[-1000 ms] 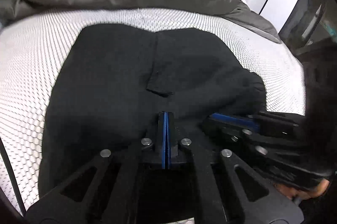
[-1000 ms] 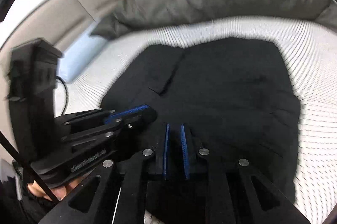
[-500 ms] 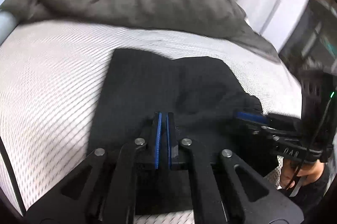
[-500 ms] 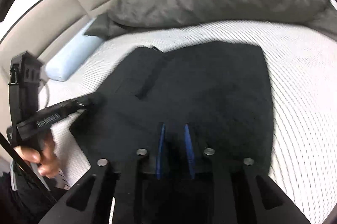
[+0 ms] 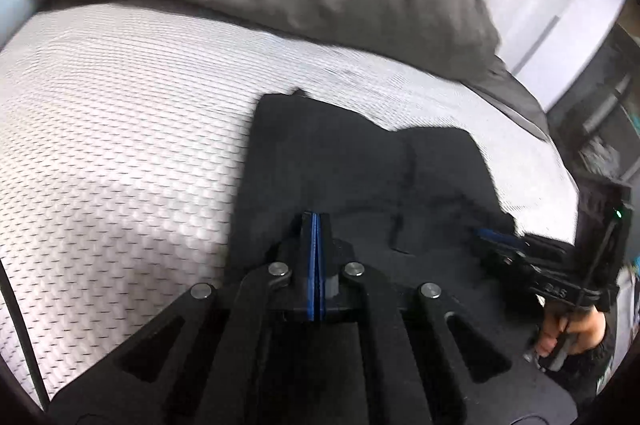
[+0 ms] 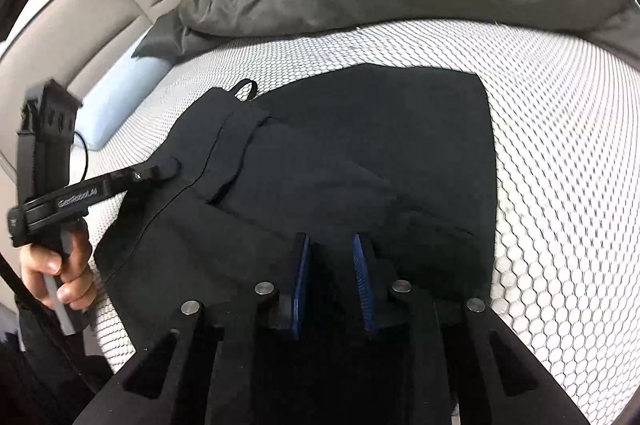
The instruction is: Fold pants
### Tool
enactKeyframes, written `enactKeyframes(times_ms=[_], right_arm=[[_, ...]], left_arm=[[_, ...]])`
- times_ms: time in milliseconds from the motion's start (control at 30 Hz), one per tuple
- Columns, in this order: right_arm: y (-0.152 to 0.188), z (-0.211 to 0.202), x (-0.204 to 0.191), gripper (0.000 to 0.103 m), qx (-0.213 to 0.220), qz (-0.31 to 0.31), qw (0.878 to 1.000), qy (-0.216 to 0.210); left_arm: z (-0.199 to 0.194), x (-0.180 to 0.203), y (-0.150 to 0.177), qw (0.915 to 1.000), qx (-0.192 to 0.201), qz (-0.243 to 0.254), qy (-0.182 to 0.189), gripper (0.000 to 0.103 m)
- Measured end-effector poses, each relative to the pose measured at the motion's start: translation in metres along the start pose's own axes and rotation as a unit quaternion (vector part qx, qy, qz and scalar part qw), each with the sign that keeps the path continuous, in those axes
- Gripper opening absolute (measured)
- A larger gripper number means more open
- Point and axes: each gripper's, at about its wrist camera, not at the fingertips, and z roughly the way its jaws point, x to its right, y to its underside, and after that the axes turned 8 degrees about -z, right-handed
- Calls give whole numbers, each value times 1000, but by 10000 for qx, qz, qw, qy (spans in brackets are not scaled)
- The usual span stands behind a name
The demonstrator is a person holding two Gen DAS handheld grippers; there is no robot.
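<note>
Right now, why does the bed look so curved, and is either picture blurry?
Left wrist view: the fisheye lens bulges the mattress, whose mesh smears with motion blur. Right wrist view: same bulge, but the mesh is crisp, and the black pants show few details.

Both wrist views look steeply down, close over the mattress (image 5: pixel 100 145); both share the black pants (image 6: pixel 360 153)
</note>
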Motion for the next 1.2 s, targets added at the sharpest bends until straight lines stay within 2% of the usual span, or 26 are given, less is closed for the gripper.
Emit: enactKeyframes(times_ms=[100, 200, 333, 400, 500, 533, 567, 667, 733, 800, 867, 933, 1067, 1100, 1133, 1200], right_arm=[[-5, -4, -6, 26, 20, -116, 9999, 59], [-16, -13, -22, 30, 270, -189, 9994, -106], [-46, 6, -37, 30, 354, -253, 9990, -96], [-50, 23, -34, 30, 122, -154, 9997, -131], [-42, 33, -21, 29, -162, -224, 9993, 245], [-38, 29, -14, 29, -155, -273, 9991, 300], [-35, 24, -7, 29, -122, -239, 9993, 267], [-24, 4, 15, 29, 85, -54, 9999, -25], [-24, -15, 22, 31, 300, 99, 9991, -296], [-32, -31, 21, 40, 618, 24, 9980, -124], [-48, -36, 18, 41, 769, -92, 9969, 159], [-69, -25, 11, 41, 660, -283, 9974, 91], [-94, 26, -6, 41, 100, -830, 9965, 89], [-95, 46, -8, 41, -158, -964, 9951, 168], [-96, 58, -7, 35, -355, -1004, 9938, 317], [-92, 66, 7, 29, -492, -935, 9924, 627]], left_arm=[[-4, 6, -7, 10000, 83, 34, 22, 1], [0, 29, -21, 9992, 142, 371, 46, 1], [41, 57, -40, 9982, -250, 507, -208, 1], [51, 50, -42, 9983, -326, 369, -310, 0], [52, 32, -51, 9994, -324, -50, -135, 0], [48, 28, -52, 9992, -198, -69, -337, 0], [45, 25, -53, 9986, -99, -63, -512, 0], [37, 18, -54, 9986, -47, -367, -379, 1], [32, 29, -56, 9991, 79, -173, -390, 1], [34, 42, -61, 9994, 103, 23, -318, 1], [44, 54, -64, 9995, -26, 97, -302, 1], [54, 60, -62, 9989, -208, 132, -394, 1], [67, 60, -64, 9980, -200, 108, -593, 1], [70, 60, -66, 9982, -195, 96, -565, 1], [72, 60, -67, 9983, -198, 78, -536, 1], [74, 57, -67, 9984, -160, 54, -547, 1]])
